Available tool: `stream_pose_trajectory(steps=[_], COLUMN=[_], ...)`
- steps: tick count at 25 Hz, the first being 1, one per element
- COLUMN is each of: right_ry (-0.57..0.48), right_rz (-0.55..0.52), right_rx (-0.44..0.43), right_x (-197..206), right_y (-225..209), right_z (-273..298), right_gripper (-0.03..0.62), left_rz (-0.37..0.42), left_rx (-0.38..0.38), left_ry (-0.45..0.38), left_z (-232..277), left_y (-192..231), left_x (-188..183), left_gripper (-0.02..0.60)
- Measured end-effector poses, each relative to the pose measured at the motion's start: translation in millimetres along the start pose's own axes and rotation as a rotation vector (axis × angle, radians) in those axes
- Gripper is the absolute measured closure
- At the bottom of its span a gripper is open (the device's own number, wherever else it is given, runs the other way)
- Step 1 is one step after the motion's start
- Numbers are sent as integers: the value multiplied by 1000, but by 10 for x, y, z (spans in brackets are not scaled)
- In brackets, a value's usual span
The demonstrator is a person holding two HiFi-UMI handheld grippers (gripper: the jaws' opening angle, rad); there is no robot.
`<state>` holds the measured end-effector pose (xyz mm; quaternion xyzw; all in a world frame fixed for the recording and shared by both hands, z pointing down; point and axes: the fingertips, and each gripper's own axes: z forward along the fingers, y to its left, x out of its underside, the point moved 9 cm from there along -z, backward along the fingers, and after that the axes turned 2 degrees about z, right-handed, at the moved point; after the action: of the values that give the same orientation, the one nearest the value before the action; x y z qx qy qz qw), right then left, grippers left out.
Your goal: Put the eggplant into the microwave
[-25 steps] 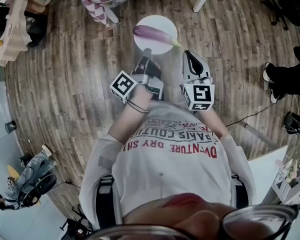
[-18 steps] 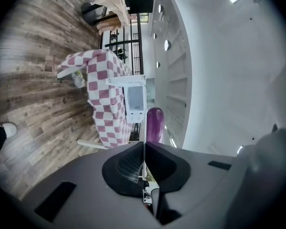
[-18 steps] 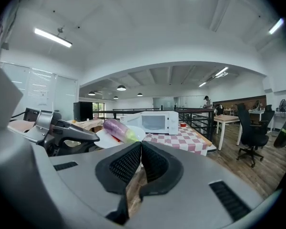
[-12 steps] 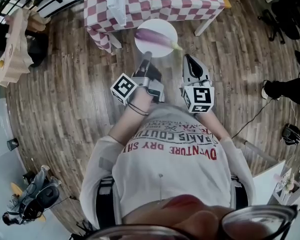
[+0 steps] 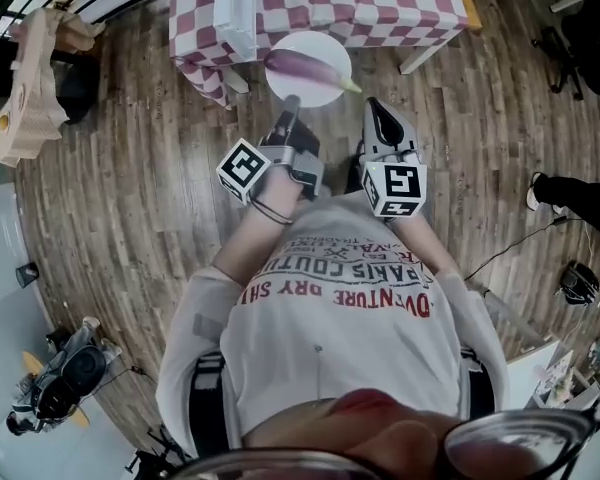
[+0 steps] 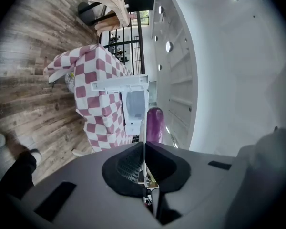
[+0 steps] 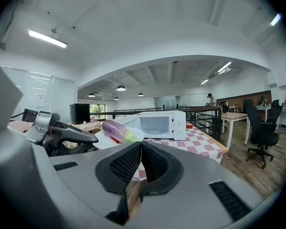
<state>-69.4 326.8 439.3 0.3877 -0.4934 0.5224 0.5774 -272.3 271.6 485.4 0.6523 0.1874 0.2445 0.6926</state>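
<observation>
Just ahead of my chest, the left tool (image 5: 292, 106) is pinched shut on the near rim of a white plate (image 5: 310, 93), holding it level above the wooden floor (image 5: 110, 168). The right tool (image 5: 374, 108) is pressed together on nothing, close beside the plate. The eggplant (image 5: 302, 65) lies across the plate, glossy purple, its pale green stem end towards the right tool. Beyond it stands the red-checked bench (image 5: 380, 8) with the white microwave (image 7: 162, 124). Bare floor lies open to either side.
</observation>
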Motion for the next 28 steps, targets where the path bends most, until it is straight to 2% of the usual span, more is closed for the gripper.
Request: stream_pose_trajectory(steps=[5,14,19,28], right_ry=[-6,-37,-20,30], right_rz=[-14,-89,-88,-87], right_rx=[-73,-206,-233,-283], right_x=[-67,-491,-548,-473], right_y=[-337,-1281,-1841,-2282], right_z=[470,1385,1794,2251], right_gripper=[568,568,568,568], left_rz=[-10,-25,-43,-38], left_rx=[-12,-2,6,-53], left_ry=[-69,-209,-247,-261], left_z=[422,1552,2142,2719], left_y=[14,-141,-175,-116], left_x=[-28,90,216,325], left_gripper=[549,549,549,549])
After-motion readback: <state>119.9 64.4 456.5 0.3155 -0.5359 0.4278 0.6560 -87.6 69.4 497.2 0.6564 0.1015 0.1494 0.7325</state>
